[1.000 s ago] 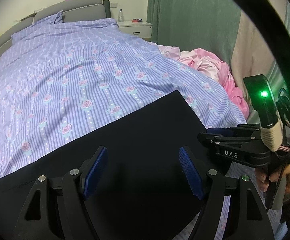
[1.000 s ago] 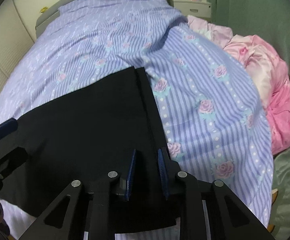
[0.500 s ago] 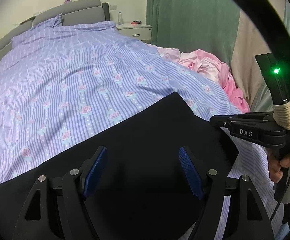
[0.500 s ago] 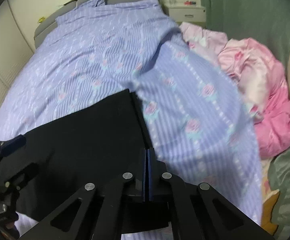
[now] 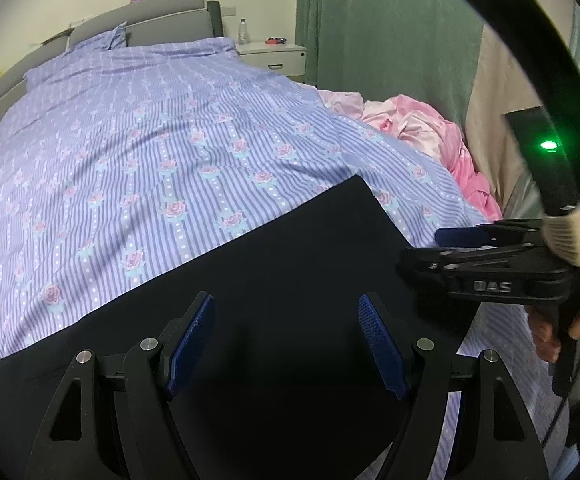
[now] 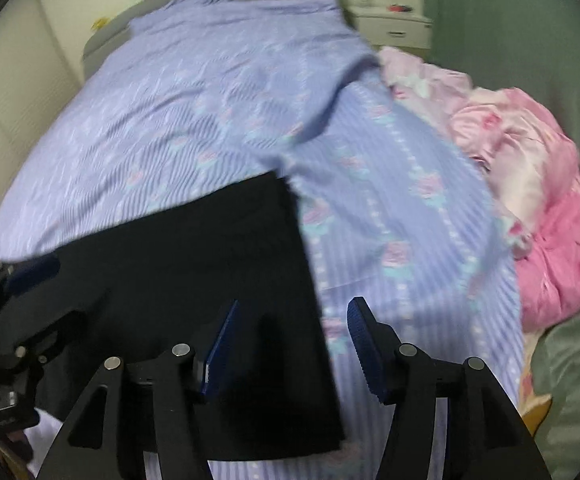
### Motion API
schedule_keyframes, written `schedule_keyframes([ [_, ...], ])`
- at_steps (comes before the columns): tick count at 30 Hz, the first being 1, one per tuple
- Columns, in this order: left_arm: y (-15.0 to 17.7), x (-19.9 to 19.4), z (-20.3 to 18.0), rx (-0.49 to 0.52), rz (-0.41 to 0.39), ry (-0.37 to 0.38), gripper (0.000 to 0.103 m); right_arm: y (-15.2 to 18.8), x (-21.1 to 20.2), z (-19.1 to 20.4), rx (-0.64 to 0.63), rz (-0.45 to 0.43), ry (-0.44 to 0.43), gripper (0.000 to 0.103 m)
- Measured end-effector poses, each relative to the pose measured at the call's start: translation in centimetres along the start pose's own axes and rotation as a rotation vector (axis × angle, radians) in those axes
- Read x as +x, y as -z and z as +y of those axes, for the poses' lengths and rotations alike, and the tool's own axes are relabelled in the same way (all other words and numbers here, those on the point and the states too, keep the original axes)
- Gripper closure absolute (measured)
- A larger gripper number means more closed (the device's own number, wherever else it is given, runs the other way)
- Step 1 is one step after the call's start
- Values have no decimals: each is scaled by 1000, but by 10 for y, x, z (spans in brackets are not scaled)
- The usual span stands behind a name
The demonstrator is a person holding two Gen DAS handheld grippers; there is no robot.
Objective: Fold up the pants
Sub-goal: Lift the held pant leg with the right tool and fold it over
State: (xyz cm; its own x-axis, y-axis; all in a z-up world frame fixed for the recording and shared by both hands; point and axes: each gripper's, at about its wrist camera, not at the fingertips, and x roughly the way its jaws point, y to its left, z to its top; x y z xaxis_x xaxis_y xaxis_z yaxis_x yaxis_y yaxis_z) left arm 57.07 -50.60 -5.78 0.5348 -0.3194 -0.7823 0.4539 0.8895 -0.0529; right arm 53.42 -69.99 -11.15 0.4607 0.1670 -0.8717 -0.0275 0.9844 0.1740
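Note:
The black pants (image 5: pixel 273 264) lie flat on the purple striped floral bedspread (image 5: pixel 161 152) near the foot of the bed. They also show in the right wrist view (image 6: pixel 193 264). My left gripper (image 5: pixel 285 344) is open and empty, just above the pants. My right gripper (image 6: pixel 290 352) is open and empty over the right edge of the pants, which runs between its jaws. The right gripper also shows in the left wrist view (image 5: pixel 450 240), at the right edge of the pants. The right wrist view is blurred.
A pink crumpled quilt (image 5: pixel 442 144) lies along the bed's right side by green curtains (image 5: pixel 378 32). A white nightstand (image 5: pixel 273 56) with a bottle stands beside the grey headboard (image 5: pixel 137 20). A pillow lies at the head.
My right gripper closed on the right edge of the pants half a second ago and has now opened and let go. My left gripper stays open over the pants.

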Motion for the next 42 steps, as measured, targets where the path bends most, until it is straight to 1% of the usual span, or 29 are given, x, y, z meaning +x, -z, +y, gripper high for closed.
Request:
schedule_keyframes([
  [5, 2, 3, 1, 25, 4, -19, 30, 2, 29, -10, 41, 66, -23, 46],
  [8, 2, 5, 6, 10, 12, -17, 30, 4, 36, -22, 114, 65, -81, 46],
  [10, 1, 6, 10, -11, 16, -14, 30, 5, 37, -32, 194, 61, -126, 46],
  [12, 0, 8, 12, -24, 25, -10, 30, 6, 39, -36, 229, 64, -161, 53],
  [14, -1, 6, 12, -27, 23, -6, 30, 6, 40, -37, 226, 70, -174, 62],
  [16, -2, 4, 10, -18, 13, -6, 30, 6, 39, -38, 217, 79, -182, 68],
  [18, -3, 2, 8, -9, 6, -5, 30, 4, 34, -36, 211, 78, -174, 74],
  [20, -4, -1, 7, -1, -2, -6, 30, 0, 25, -36, 202, 63, -155, 88],
  [22, -5, -4, 8, -1, -10, -8, 30, -2, 8, -30, 185, 28, -119, 91],
  [25, -5, -9, 14, -17, -17, -6, 30, -5, -12, -21, 167, -10, -111, 95],
  [28, -5, -15, 24, -38, -21, -7, 30, -6, -37, -5, 146, -55, -121, 95],
  [29, -5, -17, 27, -46, -21, -8, 30, -7, -42, 4, 119, -68, -101, 95],
  [30, -5, -18, 30, -53, -19, -11, 30, -8, -42, 7, 114, -62, -97, 95],
  [31, -5, -20, 32, -58, -18, -13, 30, -9, -40, 9, 121, -47, -114, 95],
  [32, -5, -22, 34, -59, -18, -17, 30, -10, -38, 11, 122, -39, -107, 95],
  [35, -5, -28, 38, -60, -24, -38, 30, -11, -35, 14, 110, -31, -58, 95],
  [37, -6, -33, 40, -64, -26, -42, 30, -14, -42, 17, 135, -44, -55, 95],
  [39, -7, -37, 43, -66, -28, -49, 30, -16, -55, 26, 125, -67, -33, 95],
  [40, -7, -41, 46, -66, -31, -55, 30, -18, -65, 37, 101, -82, -6, 95],
  [42, -6, -50, 56, -78, -40, -69, 30, -19, -85, 58, 58, -124, 18, 95],
])
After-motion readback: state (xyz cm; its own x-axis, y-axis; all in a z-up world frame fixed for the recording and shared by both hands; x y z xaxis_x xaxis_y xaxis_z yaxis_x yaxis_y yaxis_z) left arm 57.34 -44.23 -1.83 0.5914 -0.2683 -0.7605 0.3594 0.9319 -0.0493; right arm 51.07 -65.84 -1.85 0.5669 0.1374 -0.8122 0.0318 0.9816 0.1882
